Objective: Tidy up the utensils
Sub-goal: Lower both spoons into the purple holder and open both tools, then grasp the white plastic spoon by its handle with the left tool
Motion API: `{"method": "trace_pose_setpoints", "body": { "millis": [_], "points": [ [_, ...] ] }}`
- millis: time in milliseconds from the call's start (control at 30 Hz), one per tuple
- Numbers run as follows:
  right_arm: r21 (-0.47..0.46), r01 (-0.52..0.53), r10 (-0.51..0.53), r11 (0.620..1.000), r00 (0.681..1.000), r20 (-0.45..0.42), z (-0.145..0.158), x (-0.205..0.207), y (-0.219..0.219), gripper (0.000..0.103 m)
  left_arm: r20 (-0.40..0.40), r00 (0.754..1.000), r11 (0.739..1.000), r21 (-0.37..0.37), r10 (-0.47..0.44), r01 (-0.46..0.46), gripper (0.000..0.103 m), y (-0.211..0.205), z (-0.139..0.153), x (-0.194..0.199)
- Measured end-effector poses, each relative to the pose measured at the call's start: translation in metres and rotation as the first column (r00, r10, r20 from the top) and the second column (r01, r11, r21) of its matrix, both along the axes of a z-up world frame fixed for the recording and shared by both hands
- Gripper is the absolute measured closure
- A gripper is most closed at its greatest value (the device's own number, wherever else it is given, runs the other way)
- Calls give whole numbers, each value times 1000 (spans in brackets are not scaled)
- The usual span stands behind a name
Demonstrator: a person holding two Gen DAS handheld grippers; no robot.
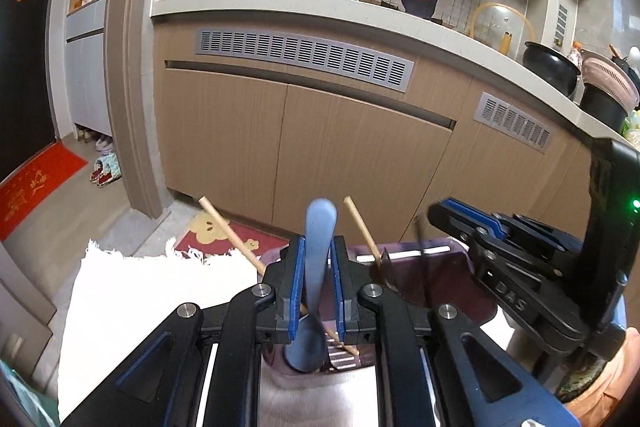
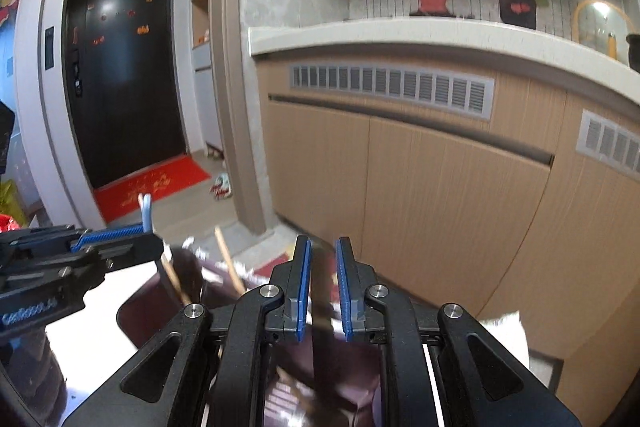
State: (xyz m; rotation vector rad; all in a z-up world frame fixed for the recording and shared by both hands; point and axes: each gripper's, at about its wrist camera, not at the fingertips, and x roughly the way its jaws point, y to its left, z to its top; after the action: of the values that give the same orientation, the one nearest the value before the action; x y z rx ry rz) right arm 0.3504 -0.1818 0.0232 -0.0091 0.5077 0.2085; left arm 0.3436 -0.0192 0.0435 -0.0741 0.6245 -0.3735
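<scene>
the left gripper (image 1: 316, 279) is clamping the pale blue plastic spoon (image 1: 318, 251) by its handle, bowl dipping into the dark purple plastic utensil holder (image 1: 452, 279) at lower centre, probably so it drops in upright. two light wooden chopsticks (image 1: 362, 227) are leaning in the holder already. the right gripper (image 2: 323, 283) is pinching a thin dark utensil (image 2: 320, 291), blurred beyond naming, over the same holder. the holder's floor is mostly hiding behind black jaws.
</scene>
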Motion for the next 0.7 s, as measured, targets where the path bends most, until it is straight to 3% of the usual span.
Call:
{"method": "trace_pose_setpoints", "body": {
  "millis": [133, 333, 400, 467, 533, 700],
  "points": [
    [-8, 9, -9, 1000, 1000, -29, 1, -23, -5, 87, 6, 1000, 1000, 8, -9, 9, 78, 3, 2, -17],
    [-9, 31, -32, 999, 989, -143, -11, -76, -16, 58, 5, 997, 996, 34, -79, 79, 56, 1, -3, -60],
    [-14, 36, -38, 999, 983, -180, -20, -94, -19, 57, -6, 990, 988, 61, -139, 139, 51, -6, -9, -76],
    [-28, 46, -51, 999, 975, -214, -30, -111, -21, 56, -37, 973, 969, 93, -226, 228, 50, -17, -19, -91],
    [-47, 59, -68, 997, 967, -246, -42, -127, -23, 56, -107, 936, 932, 105, -335, 346, 50, -30, -36, -104],
    [-43, 107, -115, 993, 949, -292, -62, -162, -33, 56, -243, 864, 868, 133, -440, 479, 50, -54, -73, -120]
  ]
}}
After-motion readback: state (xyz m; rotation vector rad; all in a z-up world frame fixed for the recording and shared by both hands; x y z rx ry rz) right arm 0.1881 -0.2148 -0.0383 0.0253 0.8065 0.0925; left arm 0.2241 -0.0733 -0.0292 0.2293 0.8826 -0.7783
